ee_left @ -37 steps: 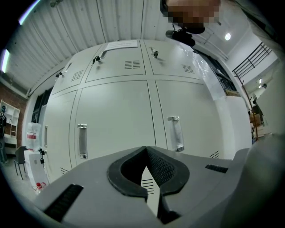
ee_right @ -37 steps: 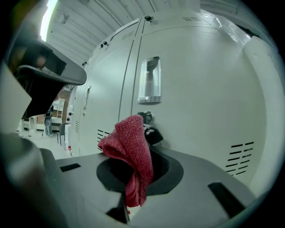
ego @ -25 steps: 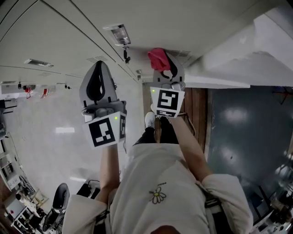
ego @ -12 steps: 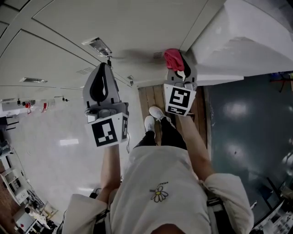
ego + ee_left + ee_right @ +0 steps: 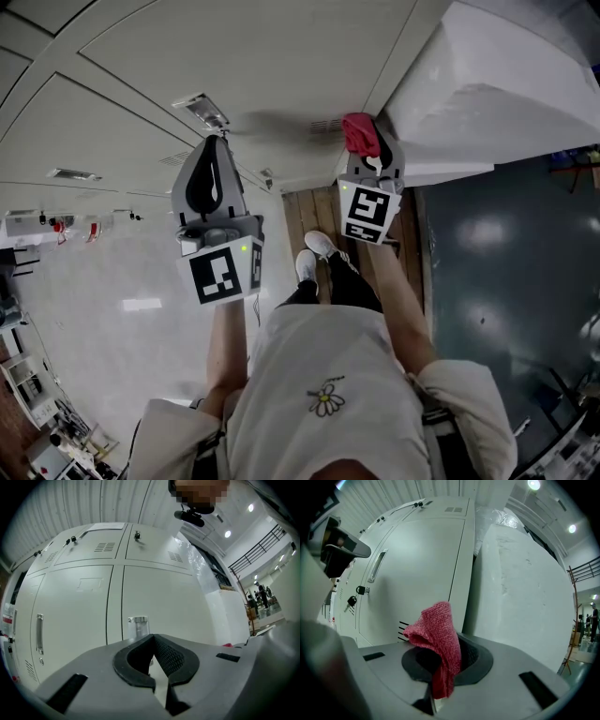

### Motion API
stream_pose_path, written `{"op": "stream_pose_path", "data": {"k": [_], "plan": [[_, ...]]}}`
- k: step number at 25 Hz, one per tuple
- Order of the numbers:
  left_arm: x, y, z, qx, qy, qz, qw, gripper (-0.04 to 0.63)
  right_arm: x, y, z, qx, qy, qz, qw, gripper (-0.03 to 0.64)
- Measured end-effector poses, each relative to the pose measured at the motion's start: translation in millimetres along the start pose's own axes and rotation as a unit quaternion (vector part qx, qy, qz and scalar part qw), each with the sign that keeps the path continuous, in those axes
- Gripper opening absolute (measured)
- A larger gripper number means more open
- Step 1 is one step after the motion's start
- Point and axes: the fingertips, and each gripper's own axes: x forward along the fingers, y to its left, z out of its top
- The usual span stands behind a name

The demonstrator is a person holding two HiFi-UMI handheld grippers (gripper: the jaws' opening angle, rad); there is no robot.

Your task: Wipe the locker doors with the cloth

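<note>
Looking down through the head view, I see both tongs raised toward pale, smooth metal locker doors split by thin dark seams. The left gripper is a grey plastic shell with a dark teardrop opening and sits off the door face. The right gripper points at the edge where the lockers meet a big white block with a crinkled, wrapped look. A red cloth bunches at its tip. I cannot tell from here whether the cloth touches the door. Below are a strip of wooden planks, a dark glossy floor and pale shoes.

In the left gripper view my black rubber pads, one ribbed with a fine grid, meet at their tips, with nothing between them. Just past them stands a small shiny metal latch on a flat door. Slotted vents sit higher up, and a long bar handle is at the far left.

In the right gripper view the jaws pinch the cloth, a coarse knitted weave folded into a soft peak that hangs over the pads. Ahead is a plain door with a recessed handle, a small padlock and short vent slots.
</note>
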Motion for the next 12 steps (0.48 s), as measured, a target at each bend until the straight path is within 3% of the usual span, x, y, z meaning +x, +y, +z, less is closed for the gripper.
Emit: {"op": "stream_pose_path", "data": {"k": [5, 9, 12], "plan": [[-0.2, 0.6, 6.3, 0.000, -0.010, 0.000, 1.0000, 0.017, -1.4, 0.0, 10.0, 0.007, 0.003, 0.011, 1.000, 0.029], [-4.3, 5.7, 17.9, -0.017, -0.018, 0.014, 0.9996, 0.017, -11.1, -2.4, 61.3, 0.010, -0.050, 0.022, 0.998, 0.029], [-10.5, 9.1, 24.0, -0.003, -0.023, 0.019, 0.9996, 0.017, -22.3, 1.7, 109.6, 0.012, -0.107, 0.039, 0.993, 0.029]]}}
